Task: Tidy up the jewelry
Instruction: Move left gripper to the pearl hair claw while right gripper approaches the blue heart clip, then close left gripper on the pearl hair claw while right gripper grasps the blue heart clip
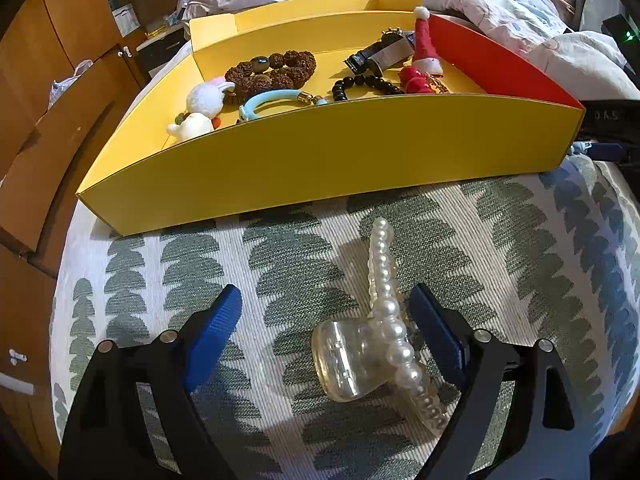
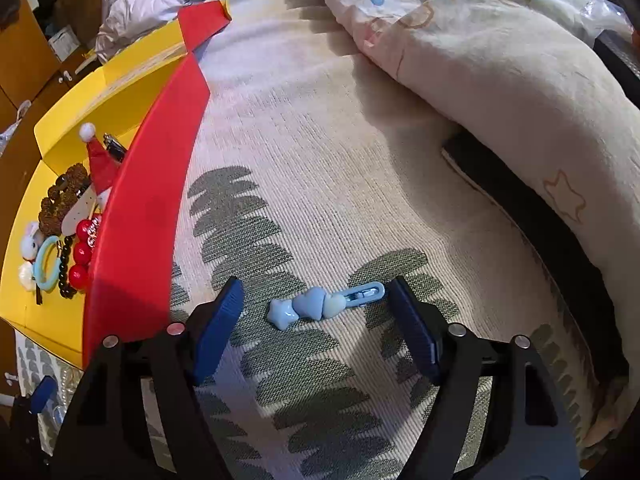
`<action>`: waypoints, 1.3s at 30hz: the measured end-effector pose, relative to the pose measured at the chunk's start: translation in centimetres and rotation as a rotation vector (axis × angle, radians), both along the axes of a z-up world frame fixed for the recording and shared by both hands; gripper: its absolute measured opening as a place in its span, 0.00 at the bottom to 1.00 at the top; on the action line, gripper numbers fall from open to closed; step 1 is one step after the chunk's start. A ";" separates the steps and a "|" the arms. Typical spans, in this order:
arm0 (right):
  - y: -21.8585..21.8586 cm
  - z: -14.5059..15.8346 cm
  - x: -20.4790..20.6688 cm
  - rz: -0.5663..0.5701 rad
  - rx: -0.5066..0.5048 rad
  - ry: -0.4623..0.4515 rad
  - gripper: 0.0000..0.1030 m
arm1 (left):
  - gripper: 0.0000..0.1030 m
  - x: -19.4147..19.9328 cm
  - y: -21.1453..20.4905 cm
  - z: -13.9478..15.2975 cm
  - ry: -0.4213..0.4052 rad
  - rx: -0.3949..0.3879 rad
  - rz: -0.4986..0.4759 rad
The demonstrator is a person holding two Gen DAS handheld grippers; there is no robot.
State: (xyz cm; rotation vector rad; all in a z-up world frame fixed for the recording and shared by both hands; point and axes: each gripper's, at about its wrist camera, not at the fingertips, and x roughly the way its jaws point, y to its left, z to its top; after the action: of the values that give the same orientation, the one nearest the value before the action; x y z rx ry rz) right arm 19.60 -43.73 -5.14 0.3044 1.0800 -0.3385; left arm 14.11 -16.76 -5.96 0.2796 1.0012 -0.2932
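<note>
A clear hair claw clip trimmed with white pearls [image 1: 380, 332] lies on the patterned bedspread between the blue pads of my left gripper [image 1: 326, 312], which is open around it without touching. A light-blue hair clip with star and heart charms [image 2: 324, 304] lies on the bedspread between the pads of my right gripper [image 2: 316, 300], also open. A yellow box with one red wall [image 1: 328, 148] holds a brown bead bracelet [image 1: 276, 70], a black bead bracelet [image 1: 360, 84], a light-blue bangle [image 1: 272, 102], a Santa charm [image 1: 424, 48] and a white bunny charm [image 1: 208, 98].
The box also shows at the left of the right wrist view [image 2: 140, 208]. A rumpled duvet [image 2: 500, 72] lies to the right and behind. A dark strap [image 2: 540, 208] runs under the duvet edge. Wooden cabinets [image 1: 60, 80] stand beyond the bed's left edge.
</note>
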 end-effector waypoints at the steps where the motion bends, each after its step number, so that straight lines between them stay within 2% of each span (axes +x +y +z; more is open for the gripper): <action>1: 0.1 -0.1 0.0 0.003 -0.008 0.003 0.71 | 0.83 0.0 0.0 0.0 -0.001 0.001 -0.001; 9: 0.6 -0.4 0.0 0.014 -0.035 0.008 0.62 | 0.82 0.2 -0.1 -0.2 -0.002 0.000 -0.003; 12: 0.5 -0.4 -0.1 0.007 -0.022 0.006 0.56 | 0.74 0.2 -0.2 -0.3 0.012 -0.019 -0.017; 20: -0.6 0.1 -1.1 -0.010 0.062 -0.012 0.55 | 0.42 -0.5 -0.7 0.1 0.030 -0.052 -0.077; 29: -1.1 2.1 -2.6 -0.024 0.118 -0.066 0.55 | 0.39 0.5 0.9 0.7 0.104 -0.152 -0.047; 39: -0.3 5.2 -3.4 -0.010 0.120 -0.155 0.55 | 0.39 0.3 2.5 3.1 0.085 -0.217 -0.037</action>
State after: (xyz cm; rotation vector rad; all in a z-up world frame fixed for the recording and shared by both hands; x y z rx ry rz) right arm 16.25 -44.00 0.11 0.4369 0.9482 -0.2552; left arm 14.38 -14.25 -2.90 0.0885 1.0390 -0.4468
